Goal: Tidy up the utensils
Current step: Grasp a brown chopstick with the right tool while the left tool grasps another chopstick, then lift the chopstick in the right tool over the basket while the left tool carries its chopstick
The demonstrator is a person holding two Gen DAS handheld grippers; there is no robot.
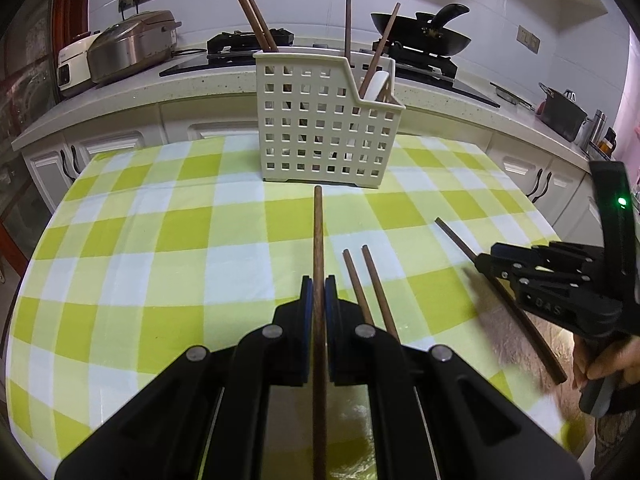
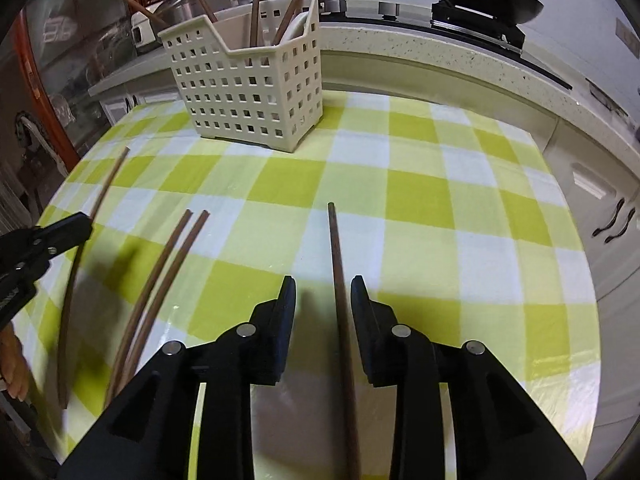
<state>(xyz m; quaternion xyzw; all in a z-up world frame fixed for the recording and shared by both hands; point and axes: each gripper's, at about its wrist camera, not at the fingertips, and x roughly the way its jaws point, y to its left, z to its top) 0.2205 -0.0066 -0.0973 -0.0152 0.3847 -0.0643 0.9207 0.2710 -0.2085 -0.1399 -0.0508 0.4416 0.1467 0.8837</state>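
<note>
The left gripper [image 1: 319, 292] has its fingers clamped on a chopstick [image 1: 318, 240] whose long axis points to 12 o'clock at the utensil basket [image 1: 320, 128] — the right gripper [image 2: 323, 296], fingers parted, straddles a loose chopstick [image 2: 340, 280] on the tabletop [image 2: 440, 200].

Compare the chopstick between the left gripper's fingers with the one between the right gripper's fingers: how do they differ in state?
The left gripper is shut on its chopstick, which is pinched between the pads. The right gripper stands open around its chopstick; the pads do not touch it, and it lies on the checked tablecloth. Both are dark wooden sticks pointing toward the white holder.
</note>
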